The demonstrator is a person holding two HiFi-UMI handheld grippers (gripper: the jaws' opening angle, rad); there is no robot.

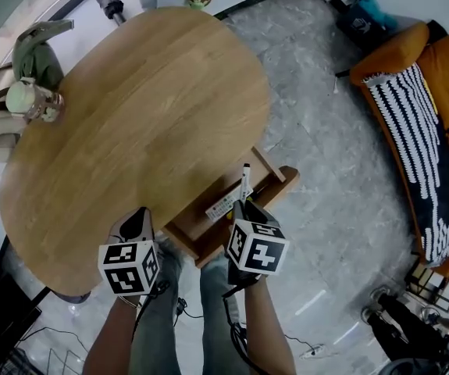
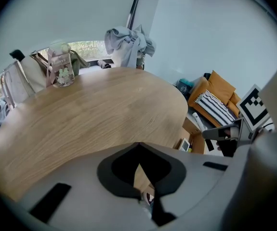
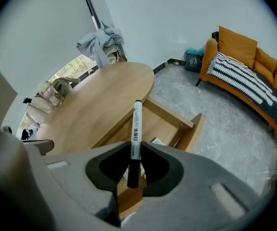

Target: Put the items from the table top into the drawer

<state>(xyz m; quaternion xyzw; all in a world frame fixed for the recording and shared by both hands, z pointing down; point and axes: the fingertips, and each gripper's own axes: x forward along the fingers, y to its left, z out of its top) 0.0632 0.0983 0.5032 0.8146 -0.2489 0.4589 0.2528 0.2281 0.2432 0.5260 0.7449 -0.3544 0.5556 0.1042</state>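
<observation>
While the right gripper point(image 3: 134, 152) pinches a white marker point(image 3: 137, 124) near its black end, the marker hangs just above the open drawer point(image 3: 196, 129). To the left of the drawer, the left gripper point(image 2: 139, 150) has its jaws pressed together on nothing, over the wooden table point(image 2: 95, 114).

Bottle point(image 1: 32, 98) on oval wooden table point(image 1: 138, 123)

Soft even daylight; fisheye-warped, vignetted edges
</observation>
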